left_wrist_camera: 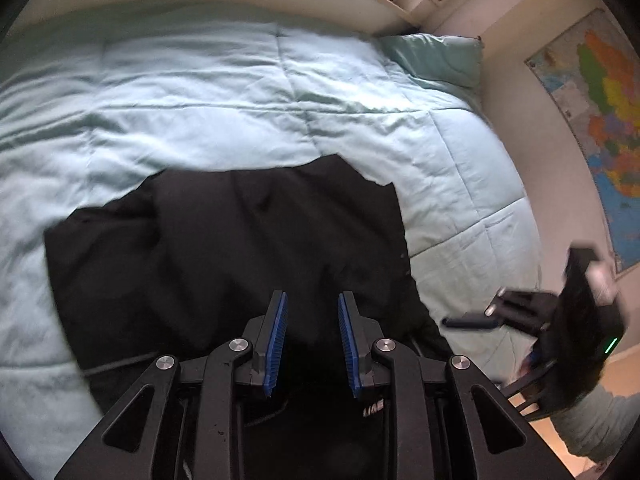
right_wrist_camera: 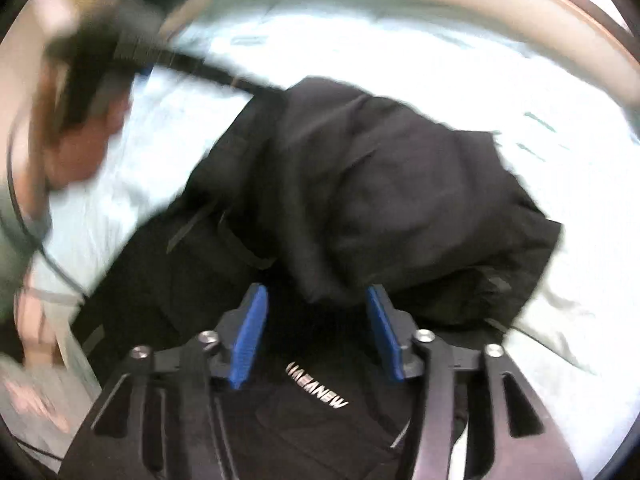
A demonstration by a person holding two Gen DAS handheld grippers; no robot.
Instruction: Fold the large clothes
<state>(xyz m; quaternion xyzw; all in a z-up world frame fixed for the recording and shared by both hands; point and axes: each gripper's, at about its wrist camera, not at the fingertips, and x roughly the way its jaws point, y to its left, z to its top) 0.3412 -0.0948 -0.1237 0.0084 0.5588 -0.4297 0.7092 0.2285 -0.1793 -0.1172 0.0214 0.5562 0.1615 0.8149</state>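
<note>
The bulky black fabric jacket (left_wrist_camera: 240, 248) lies half-folded on the pale blue quilted bedspread (left_wrist_camera: 200, 92), filling each frame's centre. The left gripper (left_wrist_camera: 312, 340) is narrowly parted and the right gripper (right_wrist_camera: 318, 330) wider, both empty. Best to pinch a single hem edge low, then fold squarely.

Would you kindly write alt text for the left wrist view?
A black garment lies bunched on a pale blue quilted bed cover, under the open left hand-held gripper, which grips nothing. The right hand-held gripper appears blurred at the right, below a wall map.
</note>
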